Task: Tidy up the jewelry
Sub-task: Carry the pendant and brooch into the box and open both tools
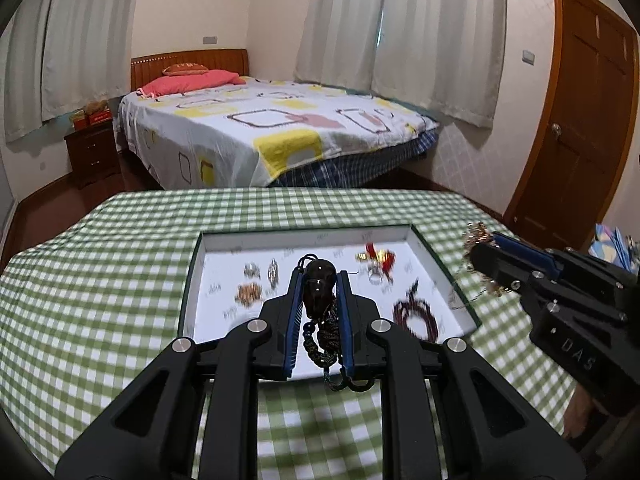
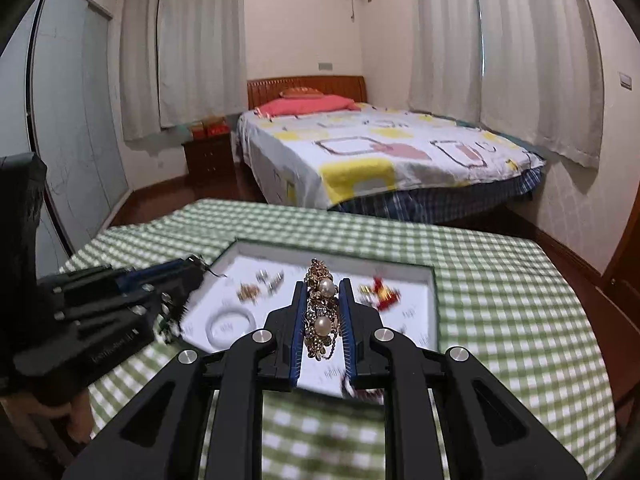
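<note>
A white tray (image 1: 224,248) with a dark rim lies on the green checked table; it also shows in the right wrist view (image 2: 428,280). My left gripper (image 1: 319,276) is shut on a dark bead pendant with a braided cord (image 1: 320,292), held above the tray's near side. My right gripper (image 2: 323,285) is shut on a gold pearl necklace (image 2: 322,312), also above the tray. In the tray lie a red and gold charm (image 1: 378,258), a dark beaded bracelet (image 1: 416,312), small gold and silver pieces (image 1: 250,292) and a white bangle (image 2: 232,322).
The table's green checked cloth (image 1: 100,280) surrounds the tray. Beyond its far edge stand a bed (image 1: 272,128), a nightstand (image 1: 90,152) and a wooden door (image 1: 580,120) at the right. The right gripper shows at the left wrist view's right edge (image 1: 480,256).
</note>
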`<state>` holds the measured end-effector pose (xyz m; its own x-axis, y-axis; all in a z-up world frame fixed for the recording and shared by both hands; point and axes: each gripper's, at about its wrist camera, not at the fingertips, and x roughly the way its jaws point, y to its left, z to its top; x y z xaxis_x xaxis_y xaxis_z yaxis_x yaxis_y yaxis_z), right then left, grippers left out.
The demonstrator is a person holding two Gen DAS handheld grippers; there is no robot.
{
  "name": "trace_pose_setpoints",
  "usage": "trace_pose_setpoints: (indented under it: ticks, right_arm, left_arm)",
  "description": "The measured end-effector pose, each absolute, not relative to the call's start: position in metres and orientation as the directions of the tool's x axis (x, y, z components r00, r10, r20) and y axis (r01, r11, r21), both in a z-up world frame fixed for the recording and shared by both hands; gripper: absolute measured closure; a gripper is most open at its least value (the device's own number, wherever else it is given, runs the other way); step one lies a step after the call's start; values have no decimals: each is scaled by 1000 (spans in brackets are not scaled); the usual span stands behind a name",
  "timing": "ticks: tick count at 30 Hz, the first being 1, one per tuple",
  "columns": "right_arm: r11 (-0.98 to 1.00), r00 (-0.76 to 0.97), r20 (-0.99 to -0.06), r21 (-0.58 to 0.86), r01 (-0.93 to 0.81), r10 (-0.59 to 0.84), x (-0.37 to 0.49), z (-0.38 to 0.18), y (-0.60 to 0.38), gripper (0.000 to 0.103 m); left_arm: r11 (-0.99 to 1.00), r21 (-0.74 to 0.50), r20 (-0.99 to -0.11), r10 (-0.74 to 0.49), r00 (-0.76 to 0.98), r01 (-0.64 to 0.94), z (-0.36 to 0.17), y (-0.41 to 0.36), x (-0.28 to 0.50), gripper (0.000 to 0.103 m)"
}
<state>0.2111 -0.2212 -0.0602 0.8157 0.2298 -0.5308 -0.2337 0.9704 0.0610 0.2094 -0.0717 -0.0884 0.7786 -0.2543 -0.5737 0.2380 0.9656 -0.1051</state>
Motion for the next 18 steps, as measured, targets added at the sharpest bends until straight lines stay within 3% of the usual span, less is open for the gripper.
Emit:
trace_pose_setpoints:
  ticks: [7, 18]
  right_arm:
    - [970, 819, -523, 89, -226, 238, 247, -67, -210, 86]
    - [978, 735, -647, 93, -185, 200, 297, -136, -208, 86]
  left_arm:
    - [968, -109, -570, -246, 784, 225, -95, -75, 247, 86]
    - [974, -95, -668, -217, 712, 207, -159, -80, 298, 86]
